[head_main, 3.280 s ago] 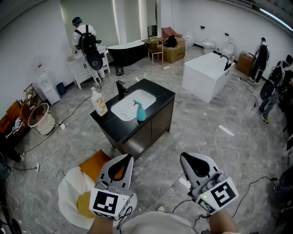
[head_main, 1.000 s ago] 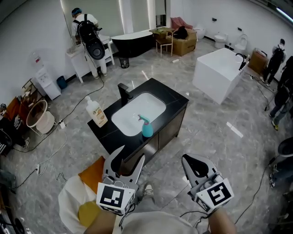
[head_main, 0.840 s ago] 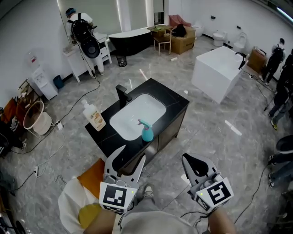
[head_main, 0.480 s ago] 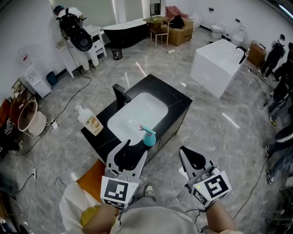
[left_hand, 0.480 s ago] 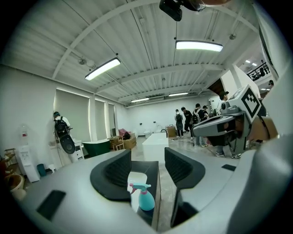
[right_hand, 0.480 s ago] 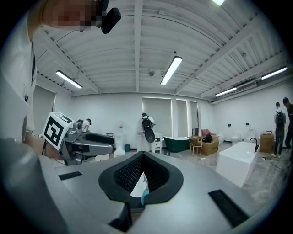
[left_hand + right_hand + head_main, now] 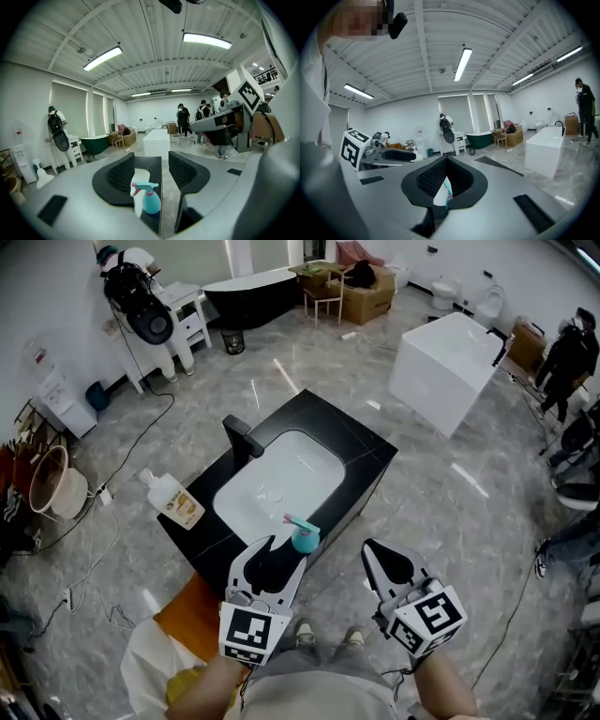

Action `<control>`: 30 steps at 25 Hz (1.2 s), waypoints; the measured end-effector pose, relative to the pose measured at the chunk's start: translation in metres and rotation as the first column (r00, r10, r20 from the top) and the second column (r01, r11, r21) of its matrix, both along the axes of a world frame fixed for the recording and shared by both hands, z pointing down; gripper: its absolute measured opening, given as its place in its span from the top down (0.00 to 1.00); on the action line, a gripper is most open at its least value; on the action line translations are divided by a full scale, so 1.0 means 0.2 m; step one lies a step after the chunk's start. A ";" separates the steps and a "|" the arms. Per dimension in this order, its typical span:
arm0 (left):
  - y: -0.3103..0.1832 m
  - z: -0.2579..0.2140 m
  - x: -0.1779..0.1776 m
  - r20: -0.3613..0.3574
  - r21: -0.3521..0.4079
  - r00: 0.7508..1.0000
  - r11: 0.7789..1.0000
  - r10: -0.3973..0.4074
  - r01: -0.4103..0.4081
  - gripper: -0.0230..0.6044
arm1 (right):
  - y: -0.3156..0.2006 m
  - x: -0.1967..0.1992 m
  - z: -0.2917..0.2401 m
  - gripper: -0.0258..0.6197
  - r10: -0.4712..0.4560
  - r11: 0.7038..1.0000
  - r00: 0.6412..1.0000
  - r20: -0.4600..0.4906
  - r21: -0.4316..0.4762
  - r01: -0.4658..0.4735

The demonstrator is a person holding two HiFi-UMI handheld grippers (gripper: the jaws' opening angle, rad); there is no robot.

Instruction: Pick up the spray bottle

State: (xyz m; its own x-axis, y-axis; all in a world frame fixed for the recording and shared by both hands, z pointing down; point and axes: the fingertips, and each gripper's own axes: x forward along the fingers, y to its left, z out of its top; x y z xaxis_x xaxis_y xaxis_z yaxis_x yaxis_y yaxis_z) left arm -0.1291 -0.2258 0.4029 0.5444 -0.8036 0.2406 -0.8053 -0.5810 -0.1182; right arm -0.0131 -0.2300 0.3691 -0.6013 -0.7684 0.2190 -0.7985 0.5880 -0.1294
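Observation:
A teal spray bottle (image 7: 303, 538) with a pink trigger stands on the front edge of the black vanity (image 7: 361, 451), beside the white sink (image 7: 281, 479). My left gripper (image 7: 283, 550) is open and sits just short of the bottle. In the left gripper view the spray bottle (image 7: 151, 200) shows in the gap between the jaws of the left gripper (image 7: 151, 163), not gripped. My right gripper (image 7: 368, 547) hovers over the floor to the bottle's right, shut and empty. In the right gripper view the right gripper (image 7: 446, 160) has its tips touching.
A cream soap bottle (image 7: 172, 503) stands on the vanity's left end and a black faucet (image 7: 242, 435) behind the sink. A white tub (image 7: 448, 352) lies far right. People stand at the back left and right edge. Orange and white items (image 7: 187, 610) lie by my feet.
I have come closer to the vanity. Both grippers moved forward; the left one now reaches the spray bottle, which stood well ahead of it before. The jaws have not changed.

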 end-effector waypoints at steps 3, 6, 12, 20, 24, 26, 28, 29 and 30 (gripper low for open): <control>-0.04 0.05 0.01 0.001 0.008 1.000 1.000 -0.015 0.015 0.60 | -0.08 0.03 0.08 0.92 0.017 1.000 1.000 -0.021 -0.019 -0.017; -0.07 0.14 0.04 0.008 0.007 0.999 0.999 -0.040 0.040 0.60 | -0.13 0.07 0.18 0.92 0.003 0.999 0.999 -0.048 -0.041 -0.005; -0.14 0.38 0.08 0.039 -0.068 0.995 0.994 -0.087 0.090 0.60 | -0.19 0.11 0.34 0.92 -0.037 0.995 0.997 -0.073 -0.093 0.030; -0.26 0.69 0.11 0.058 -0.140 0.989 0.980 -0.134 0.140 0.60 | -0.27 0.11 0.53 0.92 -0.074 0.988 0.995 -0.071 -0.141 0.063; -0.31 0.85 0.13 0.042 -0.189 0.986 0.968 -0.162 0.167 0.60 | -0.32 0.13 0.56 0.92 -0.061 0.992 0.995 -0.082 -0.117 0.051; -0.33 0.91 0.14 0.040 -0.205 0.983 0.961 -0.180 0.184 0.60 | -0.34 0.15 0.58 0.92 -0.053 0.993 0.995 -0.082 -0.106 0.044; -0.36 0.96 0.15 0.038 -0.217 0.980 0.956 -0.196 0.199 0.60 | -0.36 0.16 0.60 0.92 -0.048 0.993 0.996 -0.080 -0.110 0.039; -0.37 0.99 0.15 0.035 -0.224 0.979 0.953 -0.203 0.206 0.60 | -0.37 0.16 0.62 0.92 -0.047 0.992 0.996 -0.081 -0.116 0.038; -0.38 1.01 0.16 0.033 -0.232 0.978 0.950 -0.208 0.210 0.60 | -0.37 0.16 0.64 0.92 -0.047 0.992 0.996 -0.081 -0.124 0.037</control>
